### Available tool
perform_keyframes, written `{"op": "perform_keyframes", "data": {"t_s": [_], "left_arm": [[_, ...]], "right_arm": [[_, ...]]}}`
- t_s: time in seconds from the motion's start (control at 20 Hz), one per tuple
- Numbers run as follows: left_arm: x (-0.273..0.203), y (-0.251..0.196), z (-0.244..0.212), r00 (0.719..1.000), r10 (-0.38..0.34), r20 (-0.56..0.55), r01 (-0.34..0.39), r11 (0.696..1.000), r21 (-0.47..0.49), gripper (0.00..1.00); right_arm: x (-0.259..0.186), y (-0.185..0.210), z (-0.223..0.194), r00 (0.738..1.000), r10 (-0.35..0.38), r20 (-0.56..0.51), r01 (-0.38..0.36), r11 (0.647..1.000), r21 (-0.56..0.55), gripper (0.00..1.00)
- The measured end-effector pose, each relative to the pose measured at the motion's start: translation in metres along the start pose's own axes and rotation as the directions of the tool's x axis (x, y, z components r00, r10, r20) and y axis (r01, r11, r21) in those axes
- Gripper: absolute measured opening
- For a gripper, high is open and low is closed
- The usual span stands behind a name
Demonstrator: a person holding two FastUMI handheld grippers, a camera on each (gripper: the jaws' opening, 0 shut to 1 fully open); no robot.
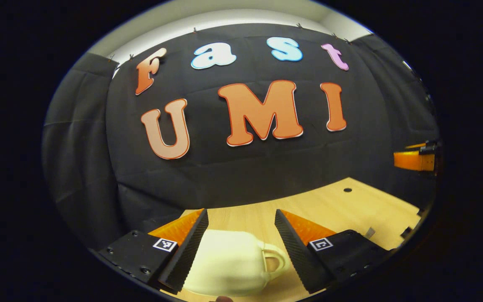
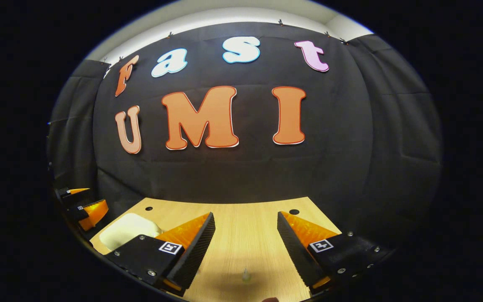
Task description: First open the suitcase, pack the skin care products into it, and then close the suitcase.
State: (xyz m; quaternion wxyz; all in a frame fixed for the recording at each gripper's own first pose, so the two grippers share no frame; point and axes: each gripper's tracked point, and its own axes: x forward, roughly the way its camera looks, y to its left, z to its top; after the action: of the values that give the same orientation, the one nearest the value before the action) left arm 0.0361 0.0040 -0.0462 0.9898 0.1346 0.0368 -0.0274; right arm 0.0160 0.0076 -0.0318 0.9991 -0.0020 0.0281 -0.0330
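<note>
At the bottom centre of the left gripper view, the closed cream suitcase point(image 1: 229, 262) lies handle-rightward between the wide-open, empty left tool point(image 1: 241, 235), nearer than the right tool point(image 2: 245, 239), likewise open and empty.

Light wooden table point(image 2: 245, 235) with two dark round holes far back; cream hard-shell suitcase point(image 1: 229, 262) lying closed on it.

Closed cream suitcase point(image 1: 229, 262), handle rightward, on table point(image 1: 350, 209)
</note>
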Motion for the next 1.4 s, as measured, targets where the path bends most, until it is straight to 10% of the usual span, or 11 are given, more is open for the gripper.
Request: {"op": "perform_keyframes", "data": {"t_s": [0.4, 0.9, 1.4], "left_arm": [[0.012, -0.064, -0.110, 0.966, -0.142, -0.214, 0.220, 0.889, 0.402, 0.99], [0.019, -0.126, -0.190, 0.910, -0.120, -0.396, 0.398, 0.515, 0.759, 0.98], [0.049, -0.125, -0.229, 0.878, 0.018, -0.478, 0.421, 0.445, 0.790, 0.95]], "right_arm": [[-0.002, -0.032, -0.042, 0.991, -0.067, -0.112, 0.069, 0.997, 0.020, 0.94], [-0.013, -0.085, -0.076, 0.973, -0.110, -0.203, 0.121, 0.992, 0.043, 0.94], [-0.009, -0.113, -0.089, 0.957, -0.124, -0.261, 0.146, 0.987, 0.068, 0.95]]}}
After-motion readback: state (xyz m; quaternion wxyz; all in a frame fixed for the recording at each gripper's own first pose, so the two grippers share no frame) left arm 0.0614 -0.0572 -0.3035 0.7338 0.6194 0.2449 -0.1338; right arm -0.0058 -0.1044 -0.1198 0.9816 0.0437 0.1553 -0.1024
